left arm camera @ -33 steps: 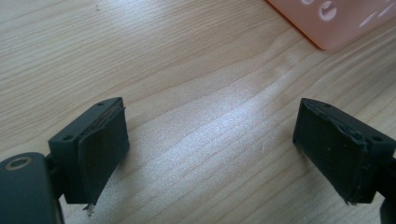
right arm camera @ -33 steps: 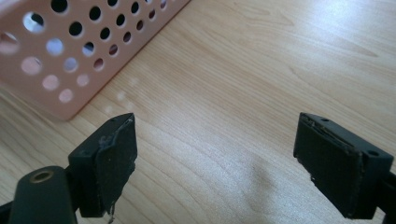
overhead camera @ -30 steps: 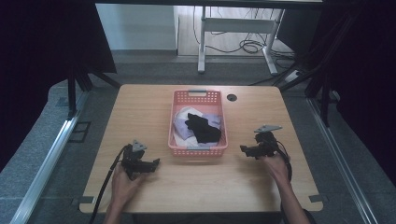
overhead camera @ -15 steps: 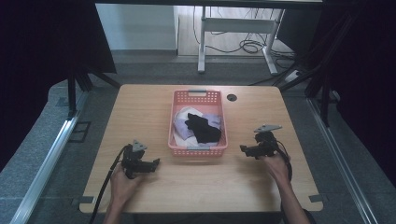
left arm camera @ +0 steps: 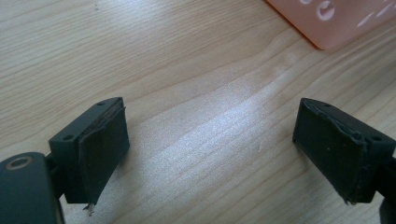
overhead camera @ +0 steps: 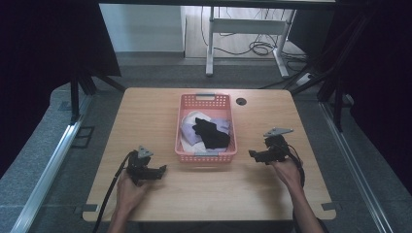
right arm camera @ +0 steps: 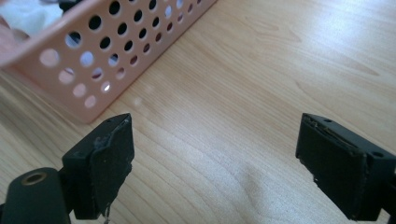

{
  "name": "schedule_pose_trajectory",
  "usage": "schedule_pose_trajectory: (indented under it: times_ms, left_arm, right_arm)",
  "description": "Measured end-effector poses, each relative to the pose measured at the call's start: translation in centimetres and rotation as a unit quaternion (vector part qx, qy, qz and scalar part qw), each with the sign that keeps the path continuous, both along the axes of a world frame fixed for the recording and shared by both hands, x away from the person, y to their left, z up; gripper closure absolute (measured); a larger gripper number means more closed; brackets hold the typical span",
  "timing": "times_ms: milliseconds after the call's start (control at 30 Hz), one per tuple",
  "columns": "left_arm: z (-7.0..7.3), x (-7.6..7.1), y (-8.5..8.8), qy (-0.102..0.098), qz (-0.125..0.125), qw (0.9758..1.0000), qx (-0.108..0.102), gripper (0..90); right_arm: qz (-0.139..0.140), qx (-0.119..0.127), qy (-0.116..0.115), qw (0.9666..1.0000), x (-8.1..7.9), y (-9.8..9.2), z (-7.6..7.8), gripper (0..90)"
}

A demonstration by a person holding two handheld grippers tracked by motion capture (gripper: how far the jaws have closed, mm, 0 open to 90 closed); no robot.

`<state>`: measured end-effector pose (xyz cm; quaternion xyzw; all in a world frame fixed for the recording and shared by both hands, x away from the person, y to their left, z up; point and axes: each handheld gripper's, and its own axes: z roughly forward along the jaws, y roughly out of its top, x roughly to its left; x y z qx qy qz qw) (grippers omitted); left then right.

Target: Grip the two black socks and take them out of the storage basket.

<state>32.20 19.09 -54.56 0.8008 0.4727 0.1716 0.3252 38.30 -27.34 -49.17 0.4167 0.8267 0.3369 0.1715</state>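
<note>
A pink perforated basket stands mid-table, holding a black cloth on top of white and lilac cloths. My left gripper rests low over the wood, left of the basket's near corner, open with bare table between its jaws. A corner of the basket shows at the top right of the left gripper view. My right gripper sits right of the basket, pointing toward it, open with nothing between its pads. The basket's holed wall fills the upper left of the right gripper view.
The wooden table has a round cable hole behind the basket. Cables trail from both grippers toward the near edge. Dark curtains and a metal rail flank the table; a white desk frame stands beyond it.
</note>
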Motion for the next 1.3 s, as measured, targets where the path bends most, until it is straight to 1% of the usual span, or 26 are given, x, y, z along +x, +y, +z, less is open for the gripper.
schedule_pose_trajectory:
  times_ms: [133,333,400,467,567,700,733,900,967,1033,1100,1133,1233,1300]
  left_arm:
    - [0.0,-0.2,-0.1,0.000,-0.015,0.9999,0.000,10.0]
    - [0.0,-0.2,-0.1,0.000,-0.014,0.9999,-0.001,10.0]
    - [0.0,-0.2,-0.1,0.000,-0.014,0.9999,-0.001,10.0]
    - [0.0,-0.2,-0.1,0.000,-0.014,0.9999,-0.001,10.0]
    - [0.0,-0.2,-0.1,0.000,-0.014,0.9999,-0.001,10.0]
    - [0.0,-0.2,-0.1,0.000,-0.014,0.9999,-0.002,10.0]
    - [0.0,-0.2,-0.1,0.000,-0.014,0.9999,-0.002,10.0]
    - [0.0,-0.2,-0.1,-0.001,-0.014,0.9999,-0.002,10.0]
    - [0.0,-0.2,-0.1,0.000,-0.014,0.9999,-0.001,10.1]
    - [0.0,-0.1,0.0,0.000,-0.016,0.9999,0.001,10.1]
    - [0.0,-0.1,0.0,0.000,-0.016,0.9999,0.001,10.1]
    - [0.0,-0.1,0.0,0.000,-0.016,0.9999,0.001,10.1]
    - [0.0,-0.2,-0.1,-0.001,-0.014,0.9999,-0.001,10.1]
    - [0.0,-0.2,-0.1,-0.001,-0.014,0.9999,-0.002,10.1]
  right_arm:
    - [-0.005,0.019,0.003,0.9998,0.1,-0.1,0.5,11.8]
    - [-0.001,0.040,0.006,0.9992,0.3,-0.1,1.2,9.5]
    - [0.001,0.045,0.002,0.9990,0.4,0.0,1.6,8.4]
    - [0.004,0.050,0.000,0.9988,0.5,0.1,2.0,6.8]
    - [0.009,0.059,-0.004,0.9982,0.6,0.3,2.8,6.7]
    - [0.015,0.068,0.003,0.9975,0.9,0.7,3.8,7.9]
    - [0.017,0.070,0.005,0.9974,1.0,0.8,4.1,8.1]
    - [0.027,0.064,-0.005,0.9976,1.3,1.4,5.1,7.4]
    - [0.028,0.063,-0.005,0.9976,1.5,1.7,5.5,7.3]
    - [0.033,0.056,-0.004,0.9979,1.8,2.3,5.9,6.6]
    - [0.035,0.054,-0.004,0.9979,1.9,2.5,6.0,5.6]
    - [0.041,0.051,-0.005,0.9978,2.2,3.2,6.3,3.4]
    - [0.047,0.049,-0.006,0.9976,2.8,4.2,6.5,1.0]
    - [0.051,0.053,-0.007,0.9973,3.1,4.8,6.6,0.7]
